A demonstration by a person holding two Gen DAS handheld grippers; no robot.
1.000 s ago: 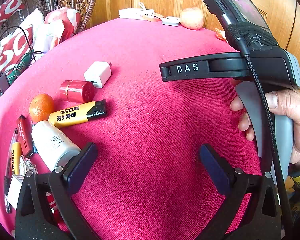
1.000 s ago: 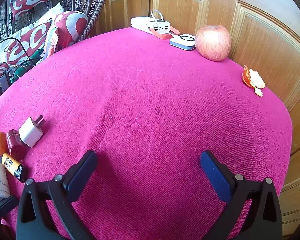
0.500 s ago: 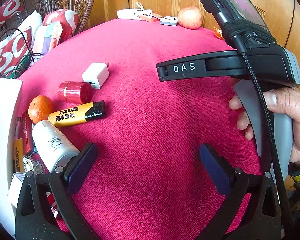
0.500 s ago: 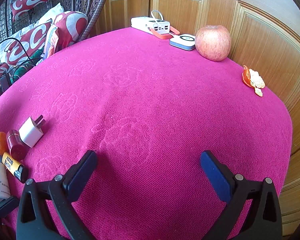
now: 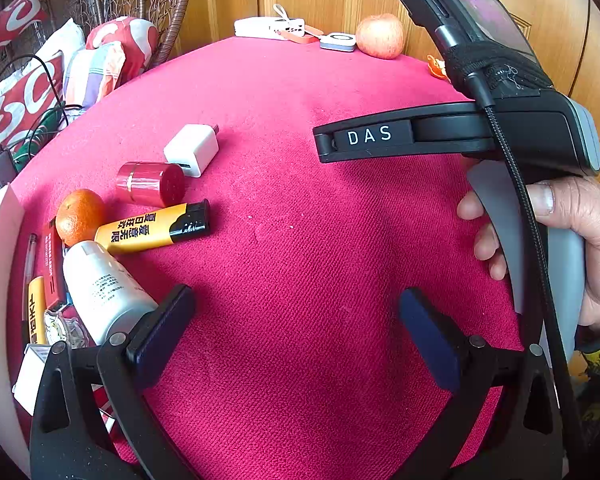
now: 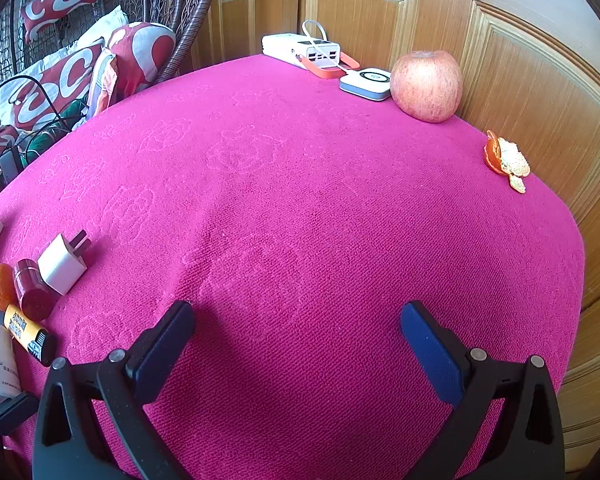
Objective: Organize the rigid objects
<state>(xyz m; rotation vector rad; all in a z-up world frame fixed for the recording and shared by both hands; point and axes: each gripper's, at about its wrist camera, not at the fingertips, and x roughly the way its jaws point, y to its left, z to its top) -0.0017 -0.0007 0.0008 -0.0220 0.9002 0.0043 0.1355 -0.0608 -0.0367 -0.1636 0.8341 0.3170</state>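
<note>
Left claw: jaws wide apart, empty, over bare pink cloth of the desk. Right claw: jaws wide apart, empty; a hand grips its handle.

Landmark: yellow-black lighter, lying flat.
- Red cylinder: on its side just behind the lighter.
- White charger plug: just beyond the cylinder, touching it.
- Tangerine: at the lighter's left end.
- White bottle: in front of the lighter, cap end by the left claw's left finger.
- Apple, power bank, peel: well apart, far desk edge.
</note>
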